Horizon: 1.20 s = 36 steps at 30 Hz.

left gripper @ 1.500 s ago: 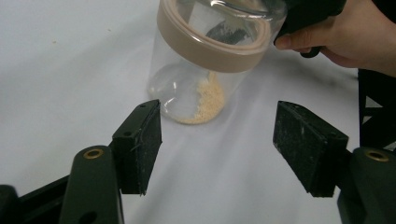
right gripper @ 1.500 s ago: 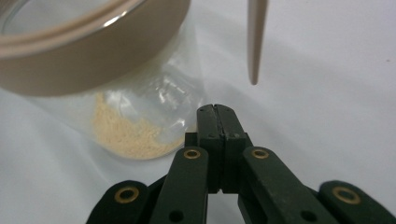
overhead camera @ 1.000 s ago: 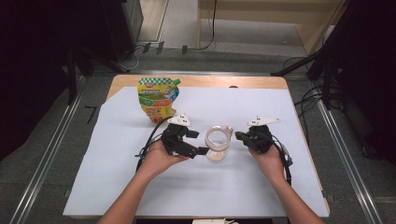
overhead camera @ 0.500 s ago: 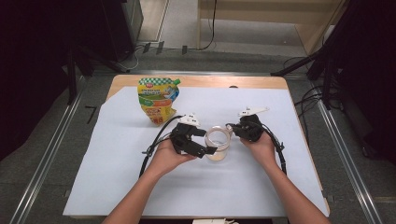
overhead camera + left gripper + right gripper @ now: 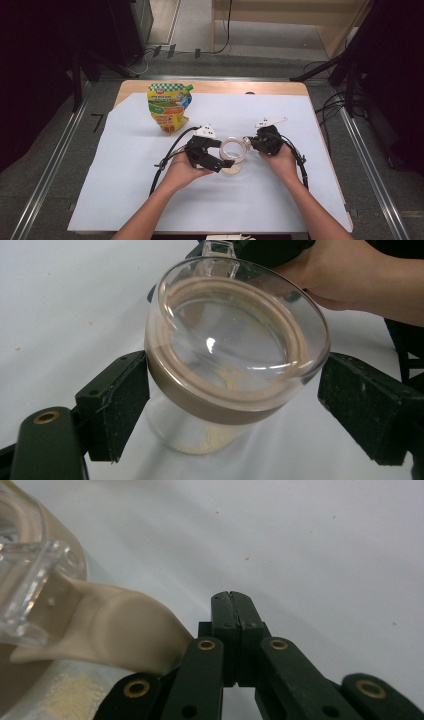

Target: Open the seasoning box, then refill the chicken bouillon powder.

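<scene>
Centrally, frame middle: glass jar (image 5: 233, 159) with beige-sealed lid (image 5: 235, 340) — left gripper (image 5: 215, 157) spread around its neck, one jaw touching, apparently to steady it; right gripper (image 5: 255, 144) pinched shut beside the beige tab (image 5: 105, 630). Snack pouch (image 5: 169, 107) — upper left.

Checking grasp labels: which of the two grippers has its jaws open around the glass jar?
The left gripper: its jaws stand apart on either side of the glass jar, at the beige lid band. The right gripper has its jaws pressed together beside the jar's beige tab.
</scene>
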Available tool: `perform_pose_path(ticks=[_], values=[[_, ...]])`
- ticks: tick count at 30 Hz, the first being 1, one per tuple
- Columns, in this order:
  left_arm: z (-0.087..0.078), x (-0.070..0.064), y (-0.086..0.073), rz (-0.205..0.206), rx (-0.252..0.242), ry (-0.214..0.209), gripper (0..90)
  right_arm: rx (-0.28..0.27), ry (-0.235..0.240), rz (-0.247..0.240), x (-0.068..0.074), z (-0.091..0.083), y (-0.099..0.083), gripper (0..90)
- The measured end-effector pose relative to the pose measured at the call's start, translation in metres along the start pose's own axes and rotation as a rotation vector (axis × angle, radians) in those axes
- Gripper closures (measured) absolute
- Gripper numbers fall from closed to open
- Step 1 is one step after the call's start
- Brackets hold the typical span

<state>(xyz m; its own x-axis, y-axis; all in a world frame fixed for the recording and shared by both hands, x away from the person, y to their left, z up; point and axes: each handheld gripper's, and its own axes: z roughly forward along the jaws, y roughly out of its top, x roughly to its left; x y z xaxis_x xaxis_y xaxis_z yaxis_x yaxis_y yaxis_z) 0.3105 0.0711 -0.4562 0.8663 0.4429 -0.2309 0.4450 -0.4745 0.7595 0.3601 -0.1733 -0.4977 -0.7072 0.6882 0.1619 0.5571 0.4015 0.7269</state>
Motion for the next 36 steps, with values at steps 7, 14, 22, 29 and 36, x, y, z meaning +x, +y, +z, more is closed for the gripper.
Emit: perform_pose_path(ticks=[7, 14, 22, 29, 36], values=[[0.005, -0.004, -0.002, 0.025, -0.007, 0.019, 10.6, 0.003, -0.004, 0.011, 0.004, -0.003, -0.004, 90.0], [0.009, -0.007, -0.004, 0.062, -0.018, 0.03, 8.9, 0.017, 0.007, 0.034, 0.01, -0.008, -0.009, 90.0], [0.009, -0.009, -0.004, 0.075, -0.026, 0.041, 9.9, 0.005, -0.01, 0.037, 0.013, -0.009, -0.012, 90.0], [0.005, -0.009, -0.002, 0.094, -0.04, 0.046, 10.0, 0.007, -0.025, 0.032, 0.016, -0.01, -0.013, 90.0], [-0.001, -0.01, 0.003, 0.099, -0.048, 0.044, 10.4, 0.003, -0.026, 0.027, 0.02, -0.011, -0.014, 90.0]])
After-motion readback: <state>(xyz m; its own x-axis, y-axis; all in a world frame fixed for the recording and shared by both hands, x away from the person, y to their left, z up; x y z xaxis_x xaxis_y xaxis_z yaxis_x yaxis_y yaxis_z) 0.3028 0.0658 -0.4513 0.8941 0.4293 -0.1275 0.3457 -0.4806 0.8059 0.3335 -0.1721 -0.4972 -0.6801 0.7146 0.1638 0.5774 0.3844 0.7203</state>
